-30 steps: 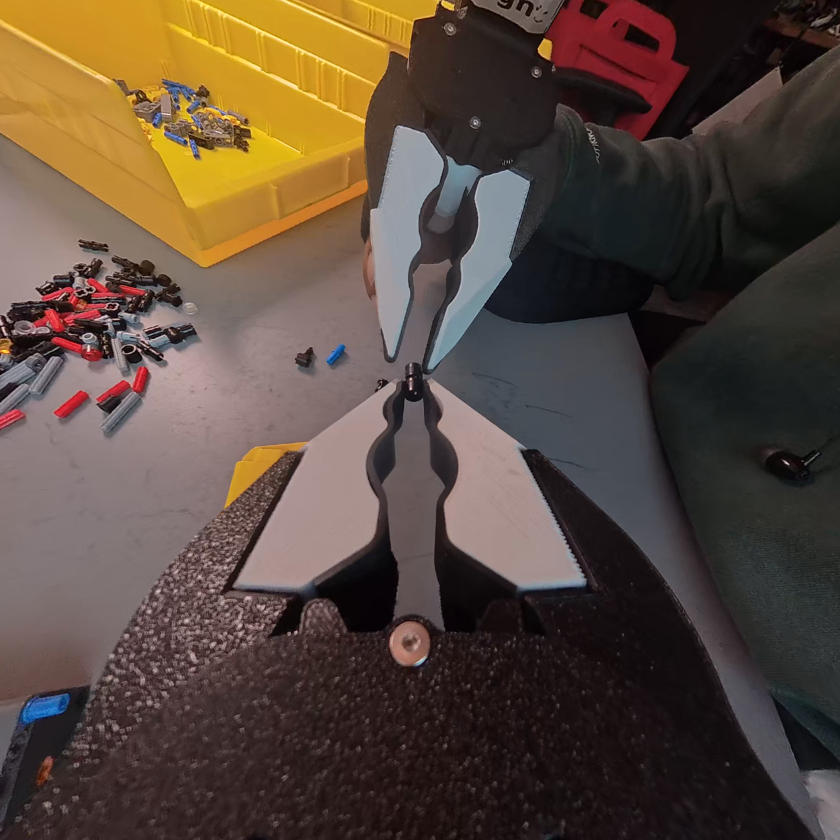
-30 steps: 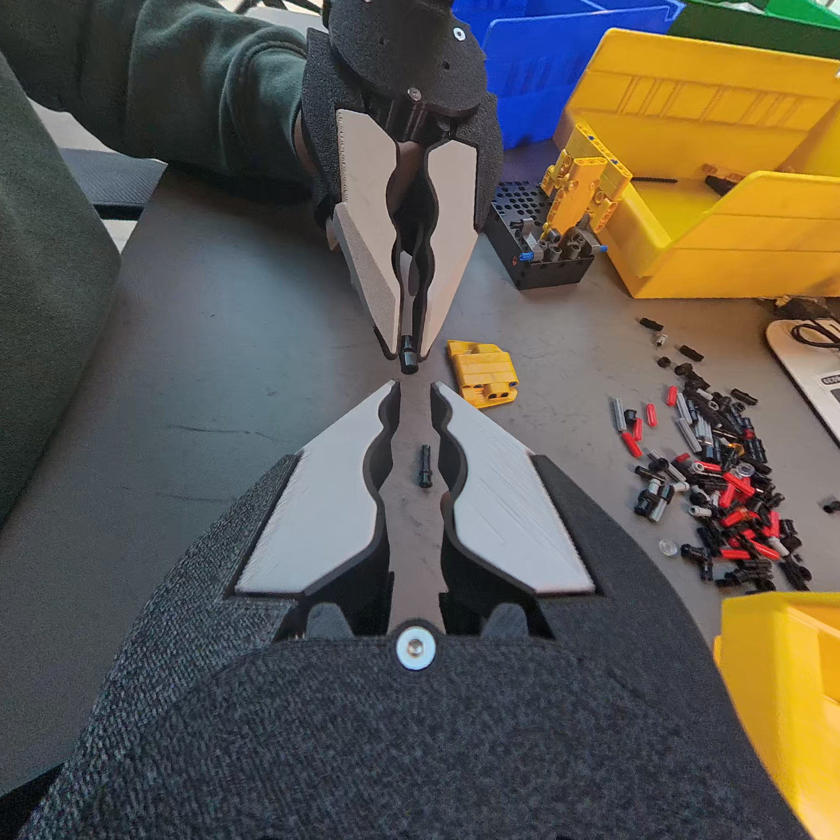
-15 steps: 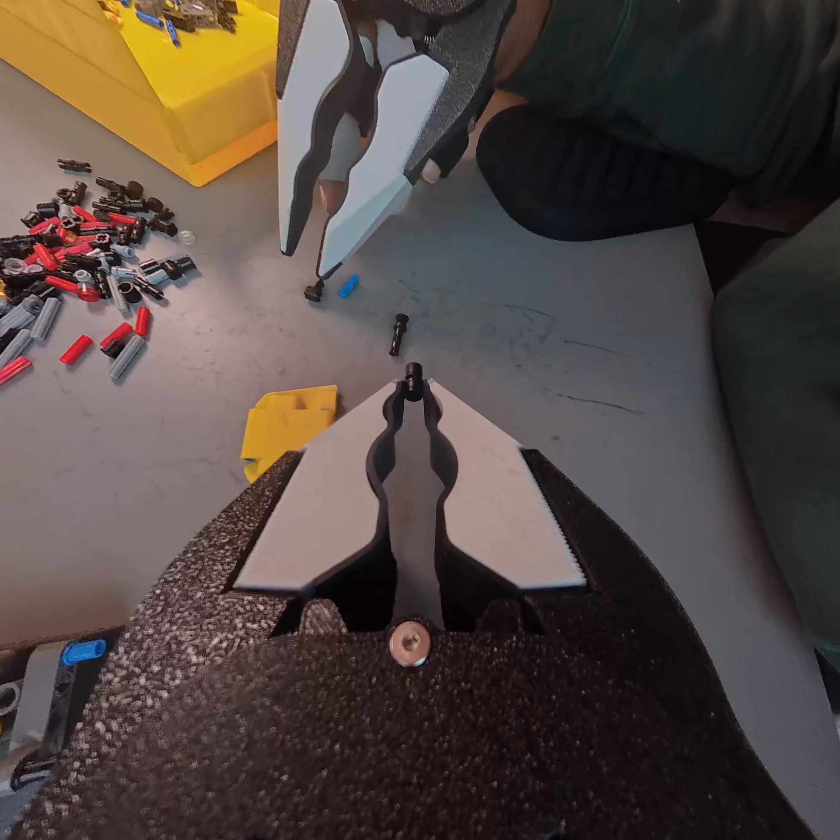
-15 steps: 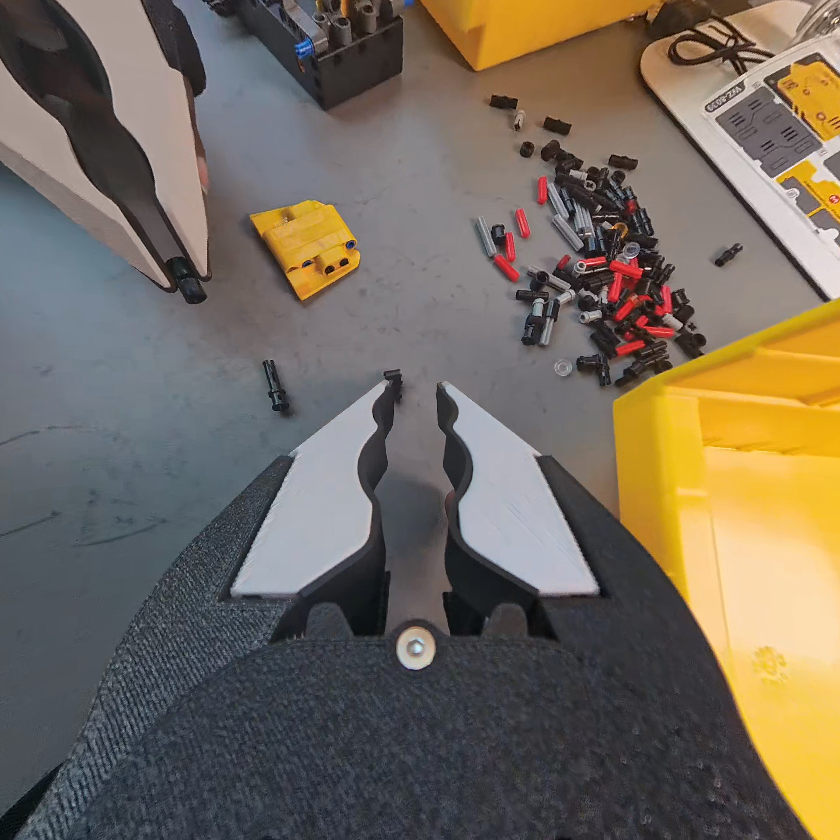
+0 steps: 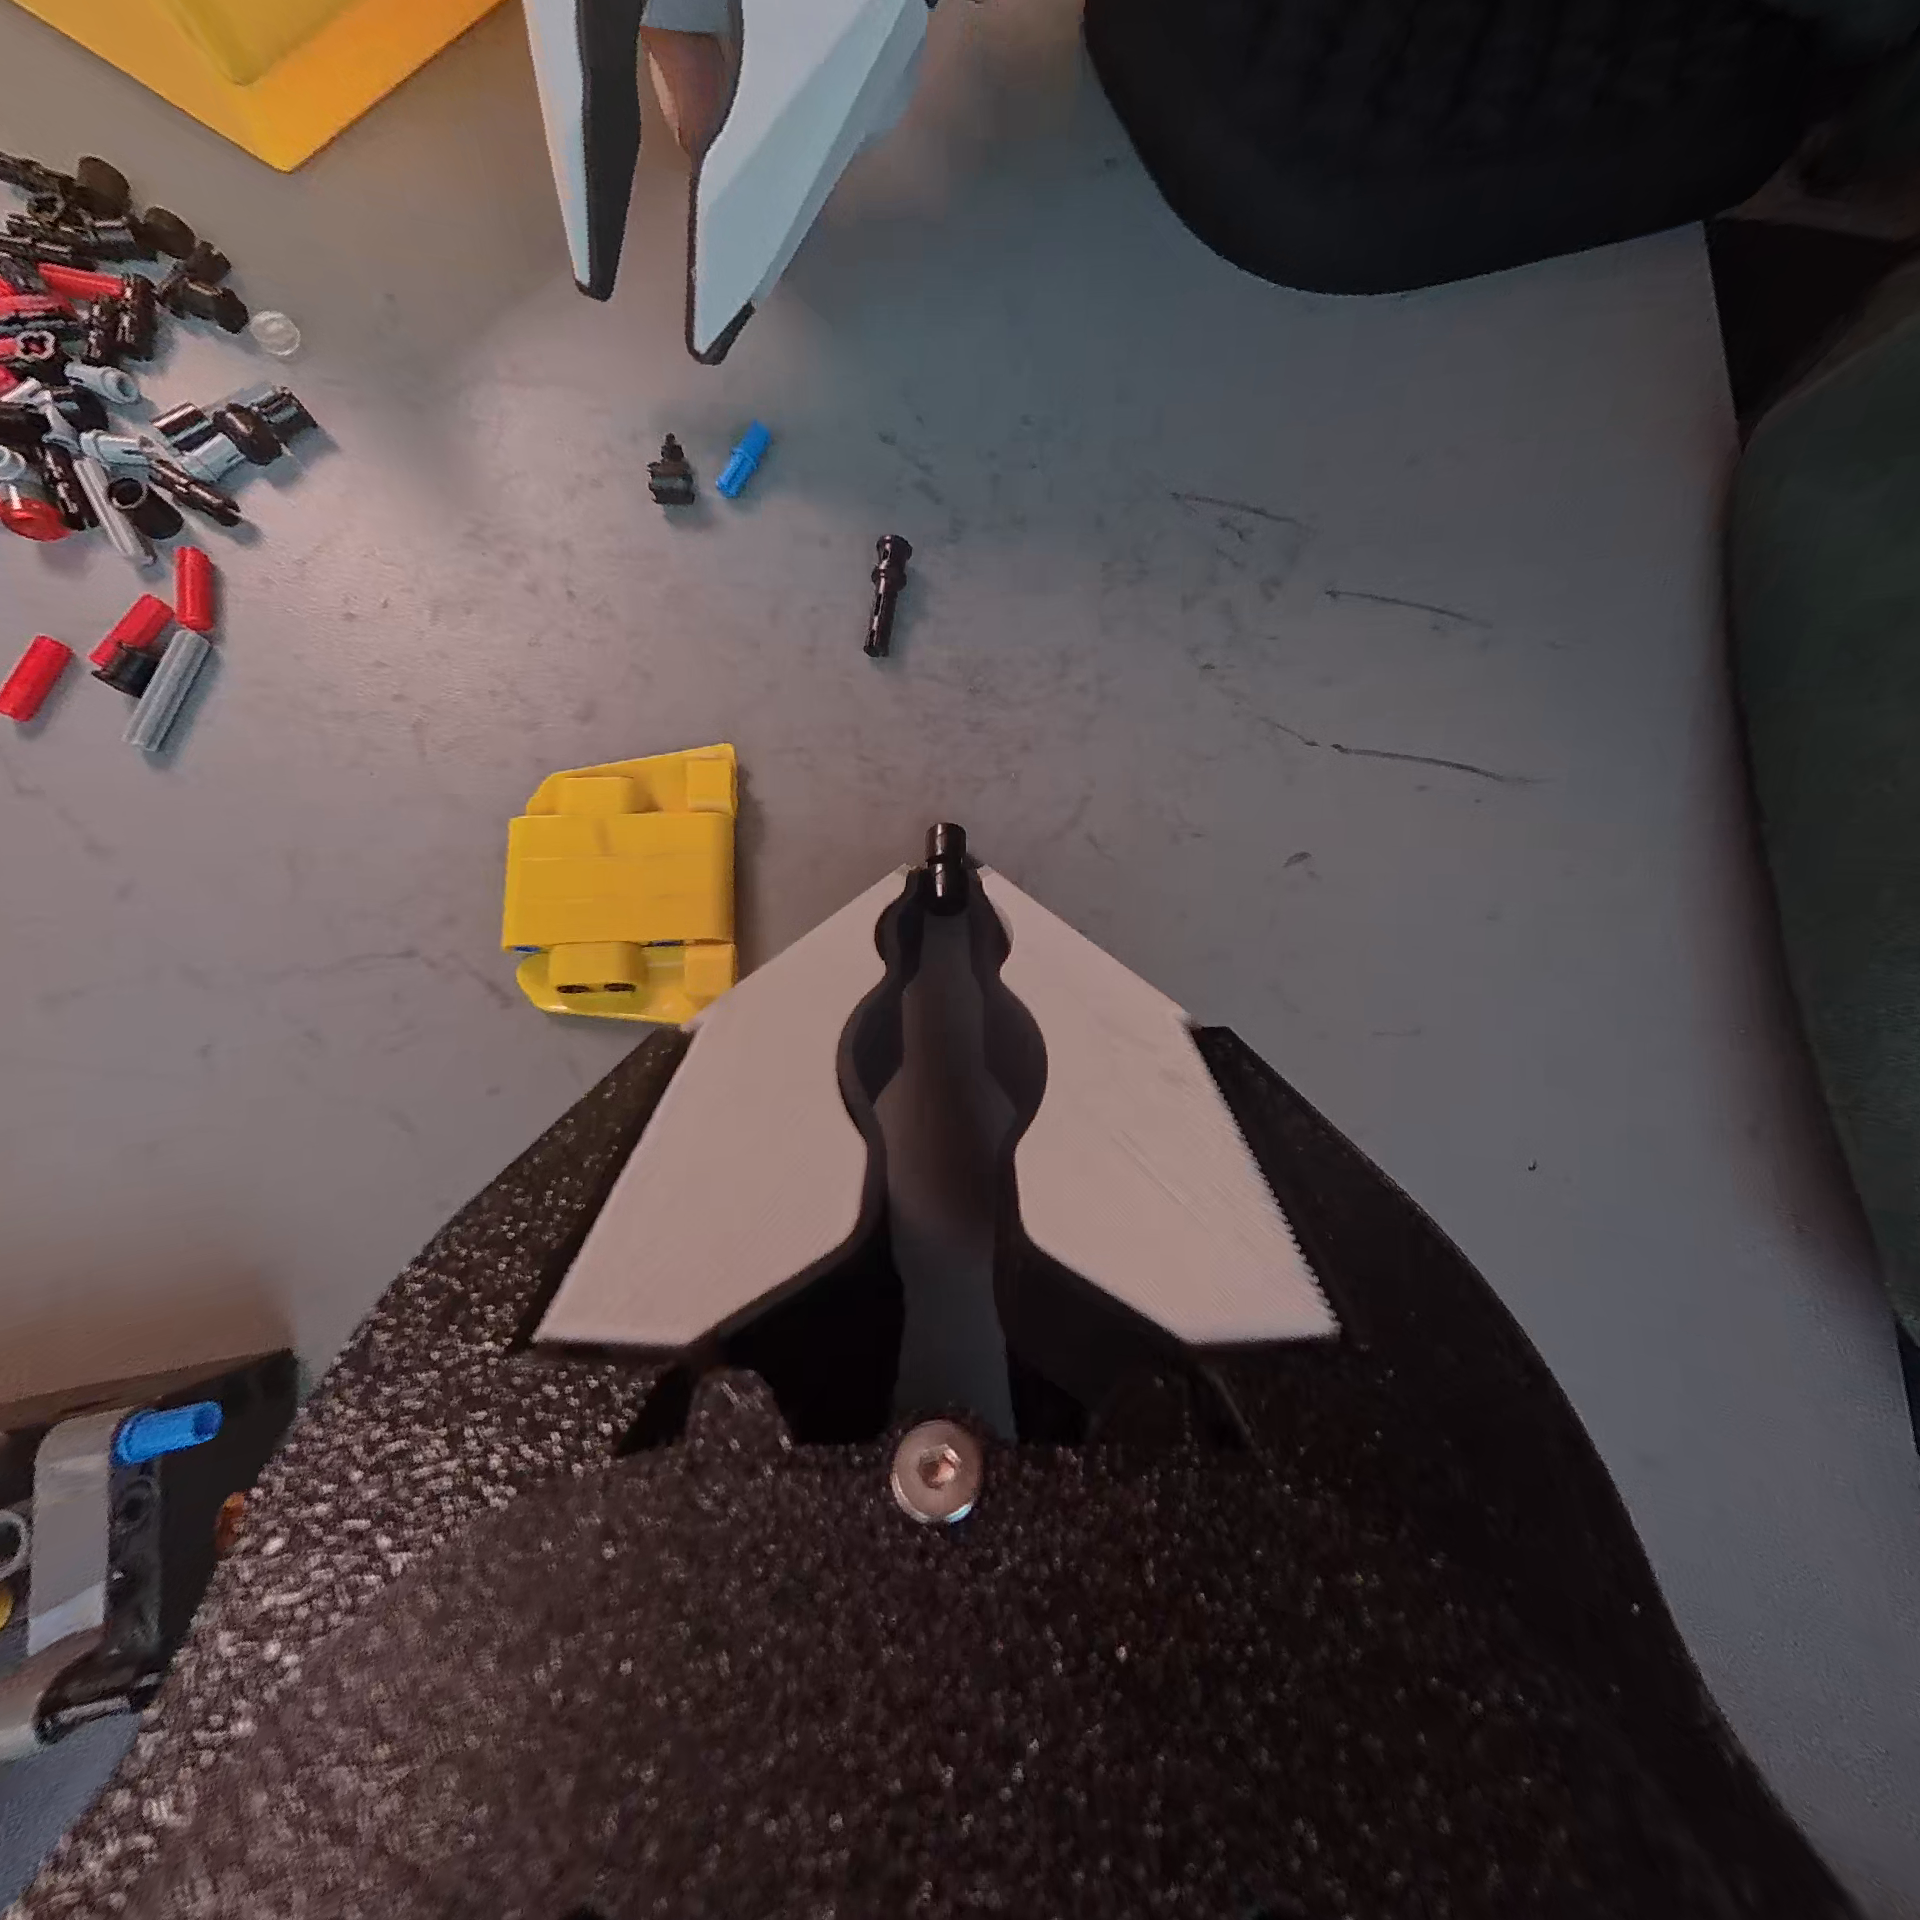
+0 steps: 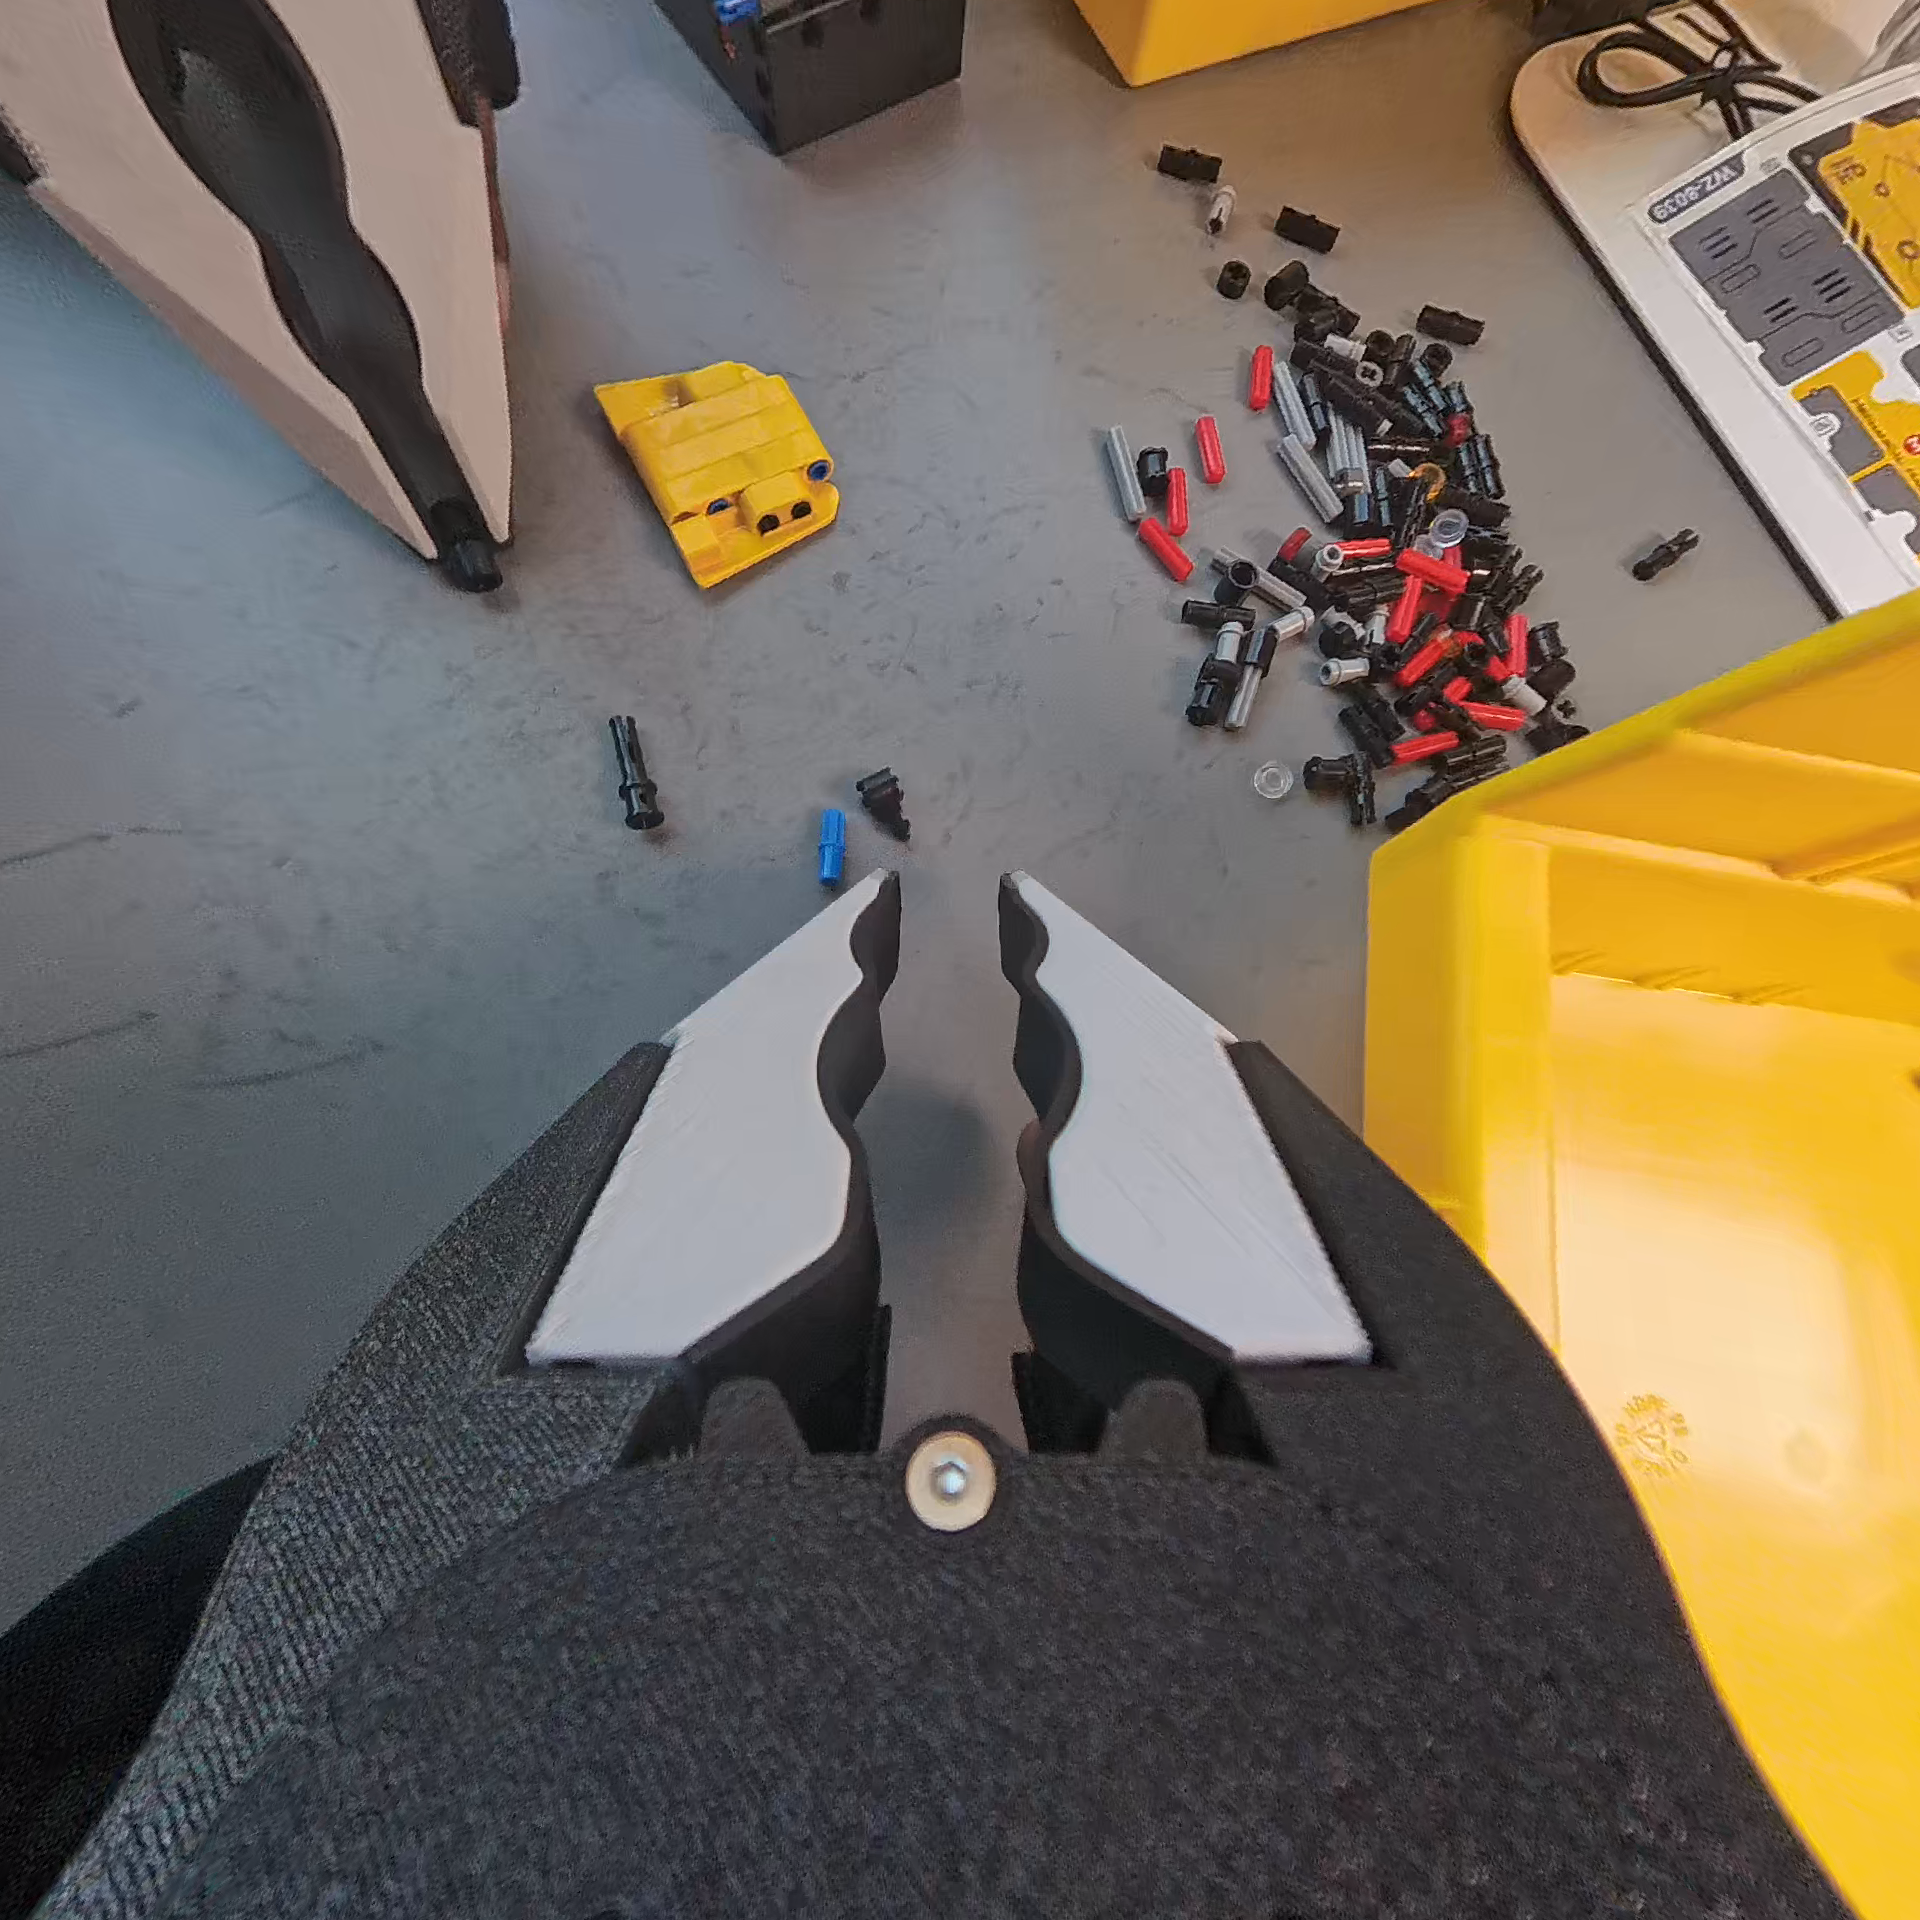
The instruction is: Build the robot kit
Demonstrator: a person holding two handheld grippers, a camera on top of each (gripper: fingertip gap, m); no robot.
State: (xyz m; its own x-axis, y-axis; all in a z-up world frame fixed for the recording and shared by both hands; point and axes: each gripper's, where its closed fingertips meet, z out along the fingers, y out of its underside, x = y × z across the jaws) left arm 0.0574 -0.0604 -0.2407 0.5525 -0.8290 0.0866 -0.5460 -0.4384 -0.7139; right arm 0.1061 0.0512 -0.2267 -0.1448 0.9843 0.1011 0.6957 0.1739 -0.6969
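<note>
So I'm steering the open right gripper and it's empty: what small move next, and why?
Probably ease the right gripper slightly forward and left over the small black connector. Its jaws are open and empty, that piece lies just ahead beside the blue pin, and the left gripper already grips a black pin.

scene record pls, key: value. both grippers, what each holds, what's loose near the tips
left gripper: shut on black pin, pin tip sticks out past the fingertips
right gripper: open, empty, above the table
nearest right tips: blue pin and small black connector, both on the table
loose long black pin: lying alone on the grey table
yellow block assembly: beside the left gripper
parts pile: red, grey and black pieces
yellow bin: beside the right gripper
</note>
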